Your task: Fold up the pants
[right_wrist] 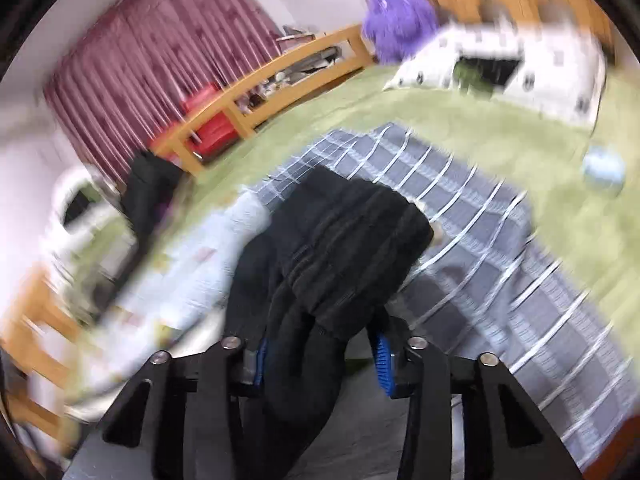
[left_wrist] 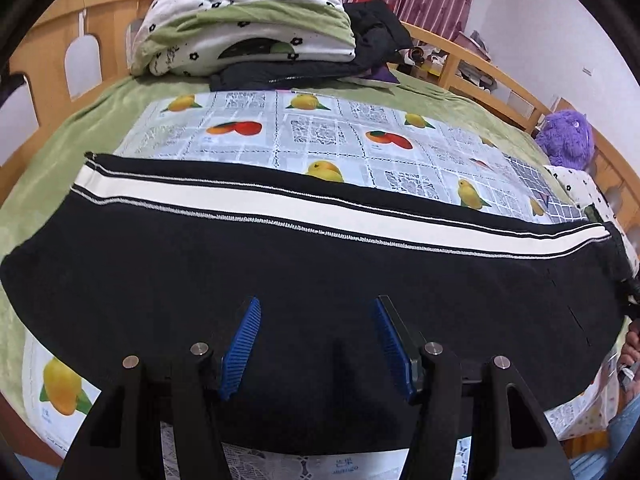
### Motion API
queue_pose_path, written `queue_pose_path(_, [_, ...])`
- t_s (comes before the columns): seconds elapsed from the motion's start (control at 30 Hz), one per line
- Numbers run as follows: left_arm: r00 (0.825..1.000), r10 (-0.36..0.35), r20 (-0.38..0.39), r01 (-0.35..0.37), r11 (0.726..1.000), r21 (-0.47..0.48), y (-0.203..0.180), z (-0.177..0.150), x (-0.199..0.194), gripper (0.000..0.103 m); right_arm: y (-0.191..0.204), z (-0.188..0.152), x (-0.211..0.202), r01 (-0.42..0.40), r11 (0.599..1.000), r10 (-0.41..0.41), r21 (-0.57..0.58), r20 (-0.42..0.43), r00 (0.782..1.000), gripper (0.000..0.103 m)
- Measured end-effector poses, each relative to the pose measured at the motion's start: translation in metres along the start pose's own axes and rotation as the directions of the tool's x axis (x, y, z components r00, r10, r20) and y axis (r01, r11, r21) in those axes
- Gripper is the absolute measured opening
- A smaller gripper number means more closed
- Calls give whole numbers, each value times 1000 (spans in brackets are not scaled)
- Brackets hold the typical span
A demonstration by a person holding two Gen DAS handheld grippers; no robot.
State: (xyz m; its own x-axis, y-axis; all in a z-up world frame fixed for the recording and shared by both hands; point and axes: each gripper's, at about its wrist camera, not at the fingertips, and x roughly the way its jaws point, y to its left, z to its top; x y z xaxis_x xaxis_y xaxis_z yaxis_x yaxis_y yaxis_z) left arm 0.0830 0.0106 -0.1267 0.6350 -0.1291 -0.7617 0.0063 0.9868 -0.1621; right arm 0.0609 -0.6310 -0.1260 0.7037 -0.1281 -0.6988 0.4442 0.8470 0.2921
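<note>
Black pants with a white side stripe lie flat across the bed on a fruit-print cloth. My left gripper is open just above the black fabric, its blue pads apart and holding nothing. In the blurred right wrist view my right gripper is shut on the pants' ribbed black end, which bunches up between the blue pads and is lifted over a grey checked cloth.
A pile of folded bedding and dark clothes sits at the bed's far end. A purple plush toy and a white pillow lie to the right. A wooden bed rail runs around the green sheet.
</note>
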Motion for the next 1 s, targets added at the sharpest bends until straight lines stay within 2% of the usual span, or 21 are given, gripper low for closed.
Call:
queue_pose_path(0.07, [1000, 8, -10, -8, 1000, 10, 1, -1, 1, 56, -1, -11, 31, 111, 992, -118, -62, -134, 984, 50])
queue_pose_path(0.1, [1000, 11, -17, -11, 1000, 11, 3, -2, 1, 56, -1, -15, 39, 129, 987, -144, -99, -161, 976, 50])
queue_pose_path(0.2, [1000, 11, -4, -11, 1000, -12, 17, -4, -8, 56, 3, -11, 15, 163, 981, -174, -104, -111, 978, 51])
queue_pose_path(0.3, [1000, 15, 3, -15, 998, -63, 40, -5, -16, 56, 18, -11, -23, 233, 969, -234, -76, -3, 972, 53])
queue_pose_path(0.33, [1000, 13, 2, -13, 997, -77, 46, -6, -17, 56, 25, -10, -29, 233, 969, -233, -80, 12, 972, 53])
queue_pose_path(0.5, [1000, 24, 15, -22, 989, -143, 85, -18, -30, 56, 88, -10, -47, 146, 978, -146, -150, 15, 989, 54])
queue_pose_path(0.6, [998, 53, 40, -44, 979, -199, 117, -24, -42, 56, 127, -24, -55, 114, 970, -121, -214, -17, 993, 54])
queue_pose_path(0.67, [994, 98, 49, -83, 965, -247, 143, -26, -50, 56, 153, -36, -58, 87, 967, -99, -238, -38, 994, 54])
queue_pose_path(0.73, [988, 149, 48, -127, 941, -314, 175, -30, -55, 56, 180, -51, -55, 48, 965, -69, -258, -75, 995, 54])
queue_pose_path(0.8, [985, 168, 38, -141, 916, -376, 200, -35, -55, 56, 202, -65, -53, -2, 962, -30, -273, -114, 993, 54])
queue_pose_path(0.9, [990, 132, 50, -92, 870, -484, 241, -40, -49, 56, 235, -86, -42, -78, 960, 28, -267, -188, 982, 54])
queue_pose_path(1.0, [993, 111, 48, -70, 850, -522, 263, -40, -37, 56, 254, -105, -26, -131, 962, 66, -238, -264, 962, 54])
